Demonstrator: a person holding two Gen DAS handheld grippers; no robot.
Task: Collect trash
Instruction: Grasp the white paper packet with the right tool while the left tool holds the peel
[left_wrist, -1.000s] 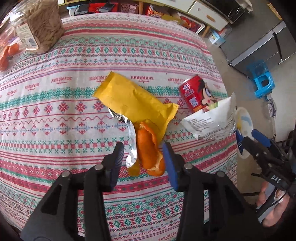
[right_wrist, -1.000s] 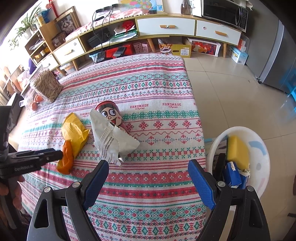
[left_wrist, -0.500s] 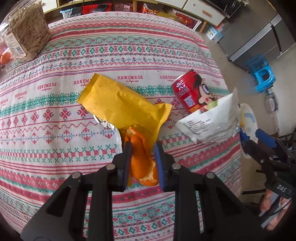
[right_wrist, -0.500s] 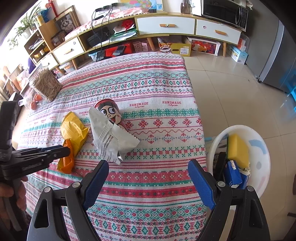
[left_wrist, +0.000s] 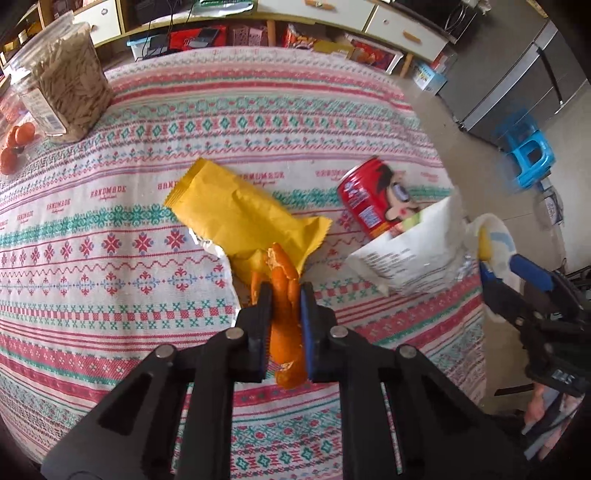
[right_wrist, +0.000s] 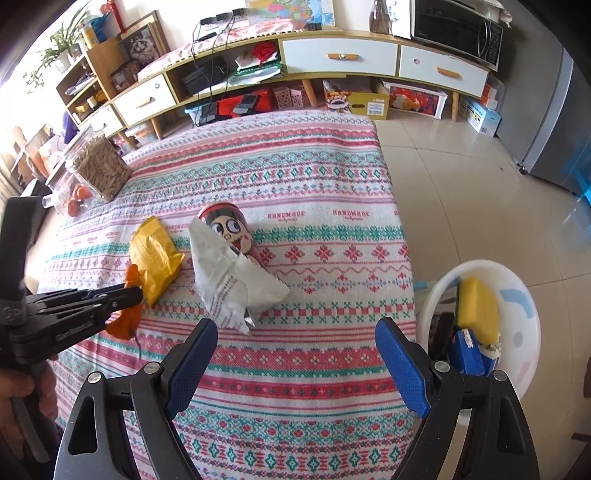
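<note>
On the bench, beside the yellow wrapper, the left gripper has just closed its jaws on the orange peel, so next it should carry it to the white bin, while the right gripper waits wide open.

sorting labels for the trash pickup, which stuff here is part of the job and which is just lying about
Job: orange peel in the left hand-held gripper, yellow wrapper, white wrapper, red can, white bin.

Lying about: seed jar, tomatoes.

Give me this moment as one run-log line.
left gripper: shut on orange peel | right gripper: open, empty | white bin: beside table | left: yellow wrapper, white wrapper, red can
</note>
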